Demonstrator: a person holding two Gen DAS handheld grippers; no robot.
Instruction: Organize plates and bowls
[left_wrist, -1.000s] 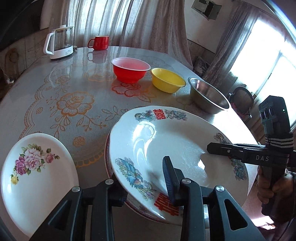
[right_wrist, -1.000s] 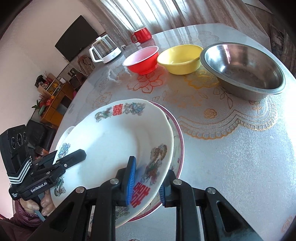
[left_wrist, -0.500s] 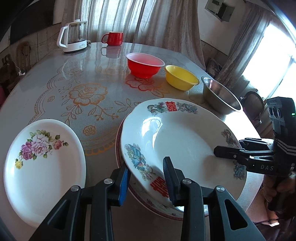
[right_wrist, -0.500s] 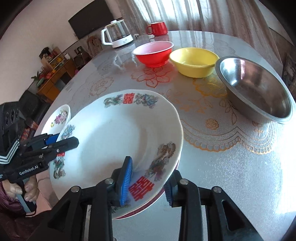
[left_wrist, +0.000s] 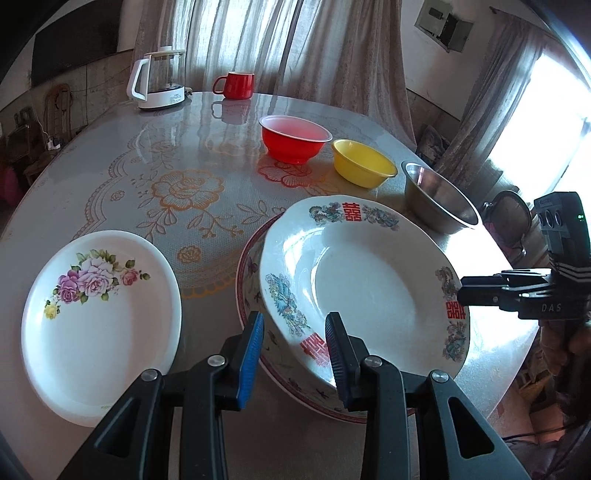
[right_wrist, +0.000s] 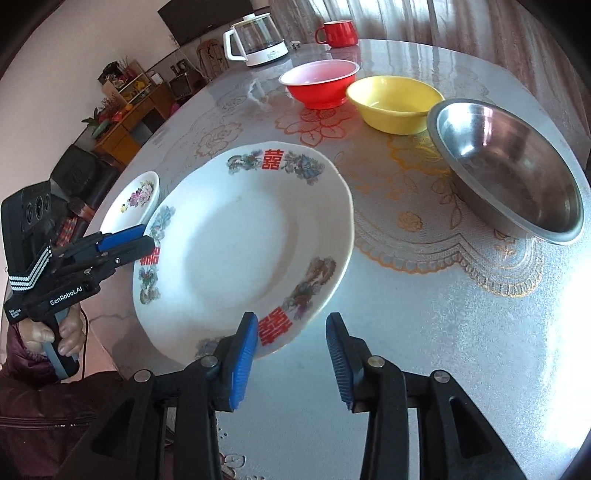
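Plate (left_wrist: 365, 284) stacked, between both open claws

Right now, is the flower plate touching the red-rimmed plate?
Apart. The left wrist view shows a strip of tablecloth between the flower plate and the red-rimmed plate.

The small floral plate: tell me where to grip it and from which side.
Take the small floral plate by its thin raised rim at the table-edge side, nearest the left gripper, one of the fingers above the rim and one below. It lies flat and alone on the table, so only the rim gives purchase; that side looks unobstructed.
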